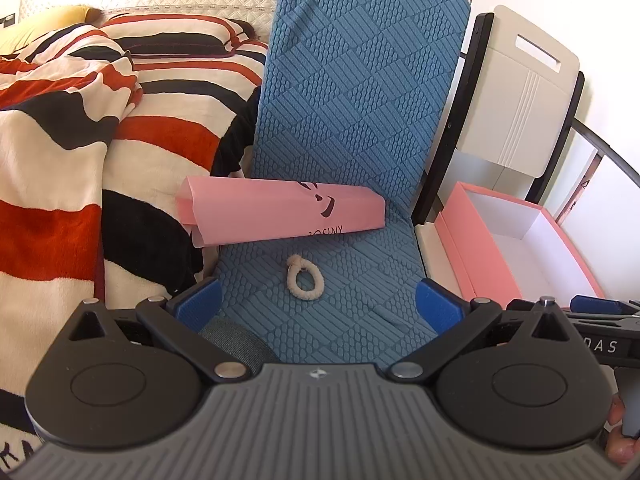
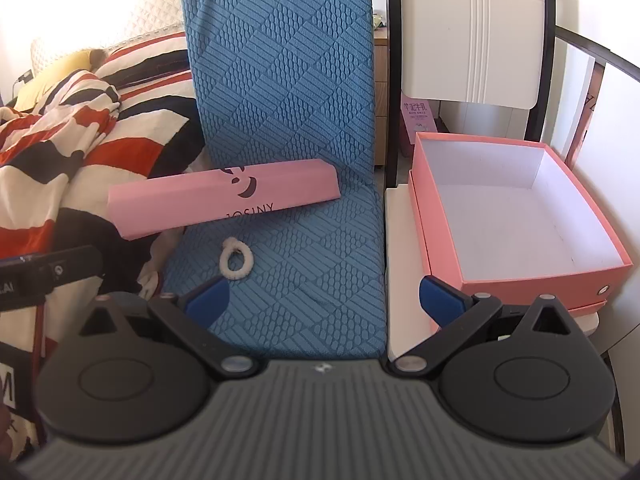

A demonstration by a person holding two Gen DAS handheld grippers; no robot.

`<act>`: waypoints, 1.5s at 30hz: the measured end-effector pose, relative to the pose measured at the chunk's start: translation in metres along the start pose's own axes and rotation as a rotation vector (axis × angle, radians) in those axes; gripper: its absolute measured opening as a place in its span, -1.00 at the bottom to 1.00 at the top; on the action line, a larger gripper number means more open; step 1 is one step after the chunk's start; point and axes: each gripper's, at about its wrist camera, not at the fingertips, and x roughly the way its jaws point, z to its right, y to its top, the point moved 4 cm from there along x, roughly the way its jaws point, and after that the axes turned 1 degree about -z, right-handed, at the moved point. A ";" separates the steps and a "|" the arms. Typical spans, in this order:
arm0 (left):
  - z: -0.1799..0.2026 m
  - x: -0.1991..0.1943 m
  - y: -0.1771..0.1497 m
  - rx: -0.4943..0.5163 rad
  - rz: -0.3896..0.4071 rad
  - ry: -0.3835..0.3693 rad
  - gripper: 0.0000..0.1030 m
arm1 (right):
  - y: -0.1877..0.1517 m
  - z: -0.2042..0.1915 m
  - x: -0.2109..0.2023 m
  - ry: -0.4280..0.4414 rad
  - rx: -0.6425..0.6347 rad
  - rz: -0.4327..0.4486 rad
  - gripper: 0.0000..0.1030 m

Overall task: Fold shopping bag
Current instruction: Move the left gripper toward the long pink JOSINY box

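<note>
The pink shopping bag (image 1: 280, 210) (image 2: 224, 198) lies folded into a long flat strip across the blue textured cushion (image 1: 352, 100) (image 2: 280, 80), its left end over the blanket. Dark print and lettering show on its top face. A cream elastic loop (image 1: 303, 278) (image 2: 236, 264) rests on the cushion just in front of the bag. My left gripper (image 1: 318, 300) hovers open above the cushion's near part, short of the loop, with nothing between its blue pads. My right gripper (image 2: 324, 298) is also open and empty, over the cushion's right edge.
An open pink box (image 1: 520, 240) (image 2: 520, 208) with a white inside sits on a white chair seat (image 2: 400, 240) to the right of the cushion. A red, black and white striped blanket (image 1: 80, 140) (image 2: 80, 140) is heaped on the left. A white chair back (image 2: 472, 32) stands behind the box.
</note>
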 end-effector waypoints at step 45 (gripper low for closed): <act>-0.033 0.086 0.022 -0.073 -0.031 0.081 1.00 | 0.013 0.011 0.082 0.156 0.028 -0.033 1.00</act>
